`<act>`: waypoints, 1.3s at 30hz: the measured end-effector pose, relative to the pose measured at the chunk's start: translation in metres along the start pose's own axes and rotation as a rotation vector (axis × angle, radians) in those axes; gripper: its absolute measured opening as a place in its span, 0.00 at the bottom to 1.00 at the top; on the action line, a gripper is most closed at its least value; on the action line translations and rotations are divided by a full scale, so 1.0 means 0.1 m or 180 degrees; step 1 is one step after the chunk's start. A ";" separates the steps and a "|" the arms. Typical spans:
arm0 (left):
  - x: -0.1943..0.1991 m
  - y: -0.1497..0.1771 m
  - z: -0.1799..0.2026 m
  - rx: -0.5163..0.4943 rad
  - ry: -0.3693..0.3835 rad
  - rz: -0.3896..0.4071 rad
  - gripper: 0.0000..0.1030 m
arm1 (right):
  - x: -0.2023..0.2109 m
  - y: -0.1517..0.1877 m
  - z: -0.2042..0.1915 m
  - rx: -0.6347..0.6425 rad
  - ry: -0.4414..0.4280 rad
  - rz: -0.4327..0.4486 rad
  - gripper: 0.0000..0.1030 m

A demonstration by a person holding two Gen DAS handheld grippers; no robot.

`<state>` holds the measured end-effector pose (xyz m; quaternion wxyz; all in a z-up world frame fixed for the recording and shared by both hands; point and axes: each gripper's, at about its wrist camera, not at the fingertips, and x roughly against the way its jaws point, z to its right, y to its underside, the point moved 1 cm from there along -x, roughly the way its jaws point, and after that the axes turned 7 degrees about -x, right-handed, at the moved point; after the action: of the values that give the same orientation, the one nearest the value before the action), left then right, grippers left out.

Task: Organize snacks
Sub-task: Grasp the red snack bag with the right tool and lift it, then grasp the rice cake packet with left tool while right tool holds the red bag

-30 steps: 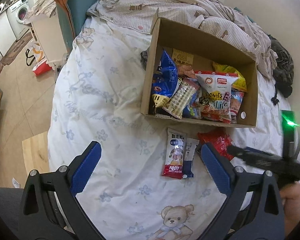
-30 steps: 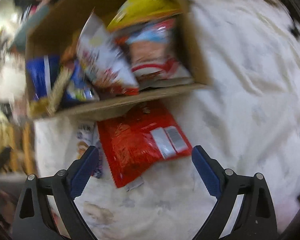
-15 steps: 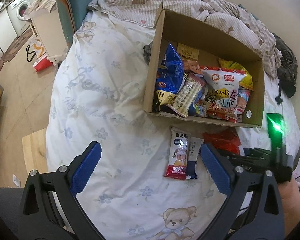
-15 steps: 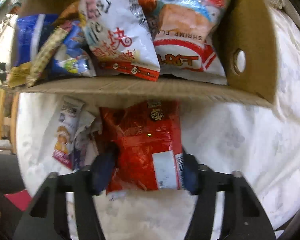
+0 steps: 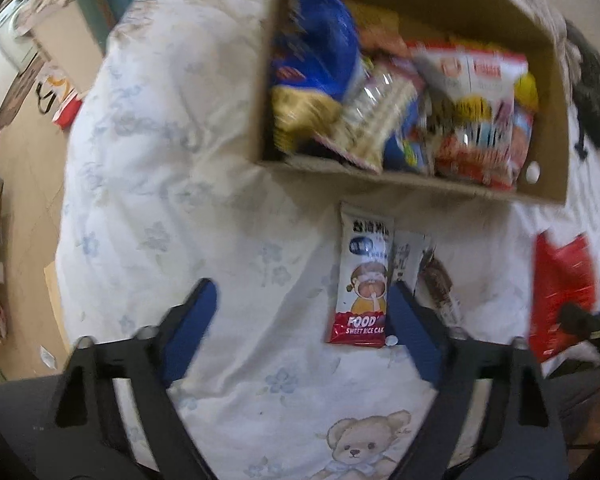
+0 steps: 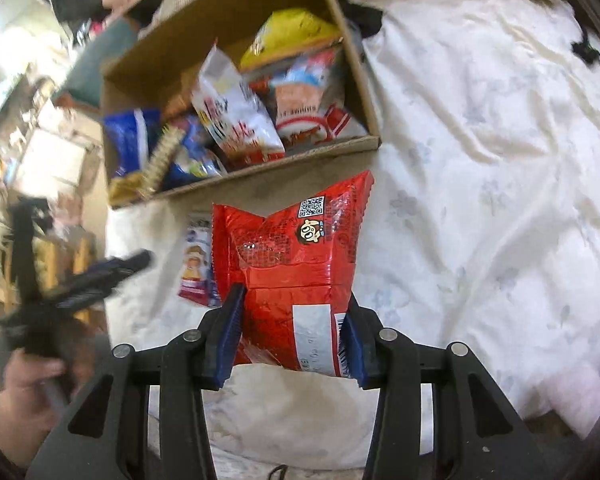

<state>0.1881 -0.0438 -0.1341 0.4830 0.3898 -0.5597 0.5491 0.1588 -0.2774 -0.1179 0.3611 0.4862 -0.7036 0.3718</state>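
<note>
The right tool (image 6: 292,336) is clamped on the red packet (image 6: 296,264), near the box (image 6: 236,12); the left tool (image 5: 304,312) gapes apart above the bed (image 5: 188,184).

Red snack bag (image 6: 296,264): glossy crinkled foil-like film, white printed label patch. Right tongs (image 6: 292,338): matt black plastic arms, ribbed blue pads (image 6: 230,332), metal pivot pins. Left tongs (image 5: 300,320): same matt black plastic, blue pads. Box (image 5: 440,190): matt brown cardboard, raw cut edges. Rice cake packet (image 5: 364,280): smooth, shiny printed film. Bed sheet (image 5: 172,160): soft matt cloth, wrinkled, faint flower print. Floor (image 5: 24,168): smooth, tan.
</note>
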 end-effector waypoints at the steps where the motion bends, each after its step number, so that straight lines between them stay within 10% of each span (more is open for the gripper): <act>1: -0.07 0.00 0.06 -0.0076 -0.0008 -0.0053 0.69 | 0.02 0.02 0.01 -0.0017 -0.0024 0.0031 0.45; 17: -0.55 0.05 0.38 -0.0552 -0.0127 -0.0222 0.54 | -0.03 -0.01 -0.10 0.0071 -0.0003 0.0102 0.44; 20: -0.54 0.09 0.39 -0.0573 -0.0204 -0.0186 0.29 | -0.02 -0.01 -0.09 0.0061 0.0005 0.0116 0.44; 39: -0.05 0.41 -0.16 0.0087 -0.0201 -0.0066 0.27 | 0.03 0.06 -0.16 0.0116 -0.0017 0.0157 0.44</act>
<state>0.1516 -0.0245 -0.1495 0.4655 0.4193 -0.5630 0.5391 0.1549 -0.2638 -0.1087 0.3409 0.4762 -0.7095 0.3921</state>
